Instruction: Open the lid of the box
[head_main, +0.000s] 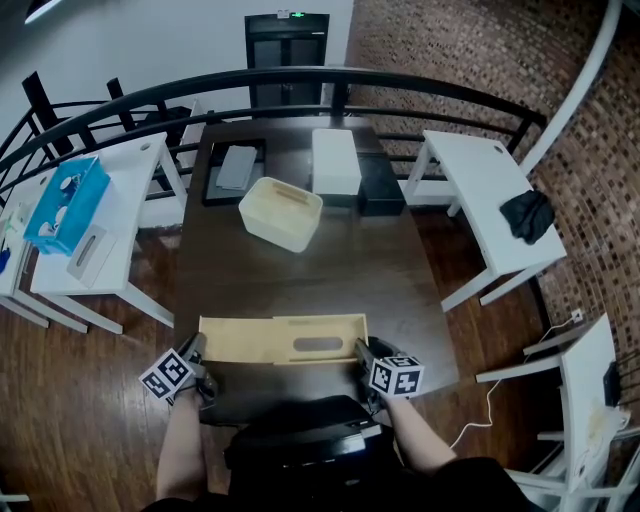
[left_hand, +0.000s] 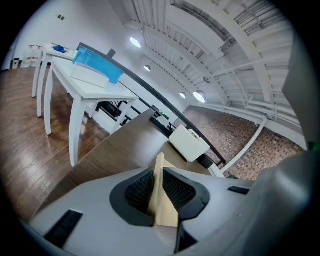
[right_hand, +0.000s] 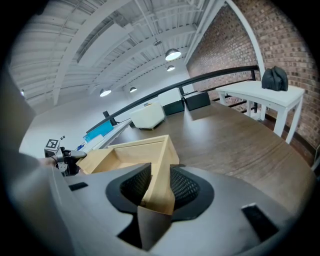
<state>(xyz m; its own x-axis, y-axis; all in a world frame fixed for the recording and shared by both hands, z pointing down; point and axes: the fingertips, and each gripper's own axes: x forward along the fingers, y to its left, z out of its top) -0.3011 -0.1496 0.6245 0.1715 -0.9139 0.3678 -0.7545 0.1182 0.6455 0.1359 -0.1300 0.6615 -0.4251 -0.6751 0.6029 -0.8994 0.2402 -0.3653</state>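
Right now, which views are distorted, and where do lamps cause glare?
Head view: mild wide-angle bending, even light on the dark table. Left gripper view: strong fisheye, black corners, ceiling lamps blown out. Right gripper view: same fisheye, one lamp glaring, wooden lid sharp between the tongs.

Pale wooden rectangular lid (head_main: 283, 338) sitting between two tongs at the near end of the dark counter (head_main: 300, 280)
Its hollow side and oval slot are facing upward, while the left tongs (head_main: 200, 352) and right tongs (head_main: 362, 352) are pinching its short end walls.
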